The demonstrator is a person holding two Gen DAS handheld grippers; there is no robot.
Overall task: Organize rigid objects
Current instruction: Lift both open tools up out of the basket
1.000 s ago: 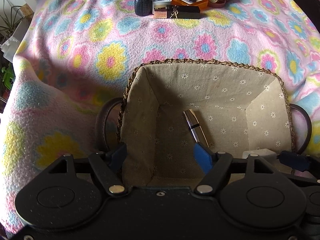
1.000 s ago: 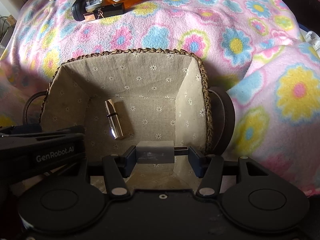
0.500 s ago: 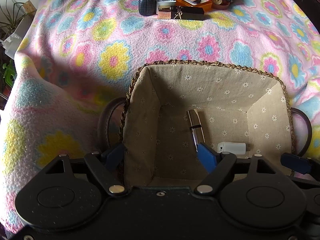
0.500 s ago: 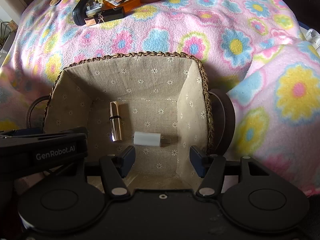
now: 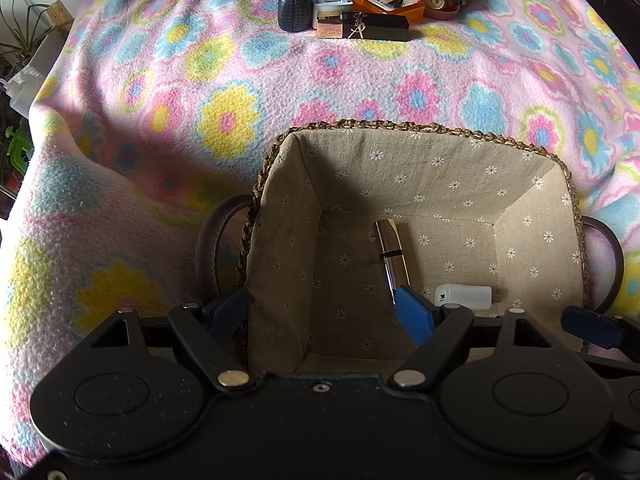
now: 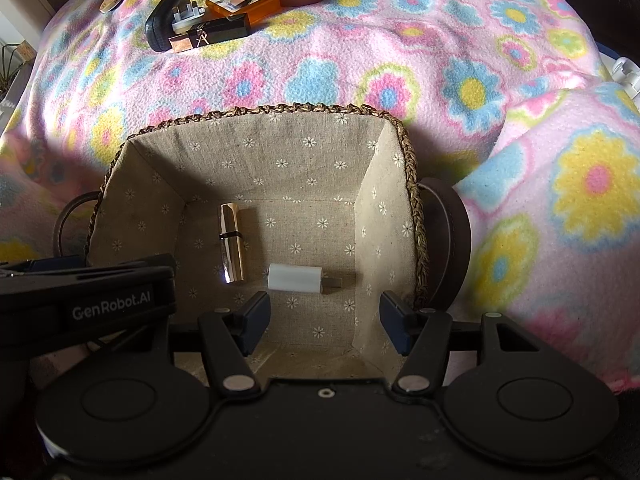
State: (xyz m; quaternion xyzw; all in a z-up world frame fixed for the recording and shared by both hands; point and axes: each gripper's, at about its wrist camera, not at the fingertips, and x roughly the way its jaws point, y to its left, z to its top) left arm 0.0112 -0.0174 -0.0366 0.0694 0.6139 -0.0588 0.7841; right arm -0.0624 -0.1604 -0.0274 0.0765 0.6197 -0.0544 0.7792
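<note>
We read "GenRobot.AI" in white on the left gripper (image 6: 86,300) body. A floral fleece blanket (image 5: 224,120) in pink, blue and yellow covers the bed; potted plants (image 5: 16,44) stand at its edge. Both the left gripper (image 5: 320,314) and right gripper (image 6: 324,322) hang spread and empty over the lined basket (image 6: 280,148), where the white charger (image 6: 295,278) and silver lipstick (image 6: 231,240) lie.

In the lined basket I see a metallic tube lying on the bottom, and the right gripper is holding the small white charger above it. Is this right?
Not quite. The right gripper is open and holds nothing. The small white charger lies on the bottom of the lined basket, beside the metallic tube, as the right wrist view shows. The rest is right.
</note>
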